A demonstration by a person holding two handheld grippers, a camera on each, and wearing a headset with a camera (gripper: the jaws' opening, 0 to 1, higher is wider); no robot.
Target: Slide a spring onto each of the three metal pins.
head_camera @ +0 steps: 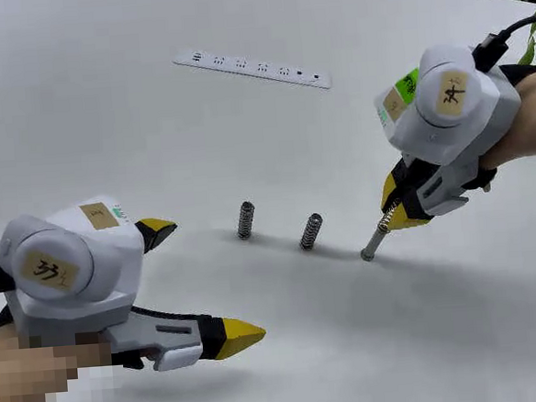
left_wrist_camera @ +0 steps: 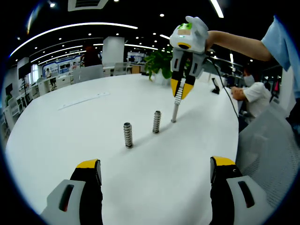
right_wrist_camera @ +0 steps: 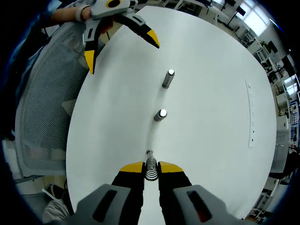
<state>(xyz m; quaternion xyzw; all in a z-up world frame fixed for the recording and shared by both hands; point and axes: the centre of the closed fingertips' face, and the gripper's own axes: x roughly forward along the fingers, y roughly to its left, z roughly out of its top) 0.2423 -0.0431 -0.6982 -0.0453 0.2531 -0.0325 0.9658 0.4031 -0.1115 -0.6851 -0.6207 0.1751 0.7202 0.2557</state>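
Clenching a spring (right_wrist_camera: 150,171), the right gripper (right_wrist_camera: 151,165) holds it on the pin (right_wrist_camera: 149,153) at twelve o'clock; the left gripper (head_camera: 215,278) gapes wide.

Sticker (head_camera: 49,270) atop left gripper (head_camera: 207,279): handwritten, maybe 33. Sticker (head_camera: 452,92) atop right gripper (head_camera: 396,212): scrawl, unreadable.

The left gripper (head_camera: 209,279) is held low in the left hand (head_camera: 27,379), its yellow-tipped jaws spread wide and pointed forward. The right gripper (head_camera: 396,212) is held higher by the right hand (head_camera: 521,128), forearm extended, and is tilted steeply downward, jaws pinched on a spring (right_wrist_camera: 150,169).
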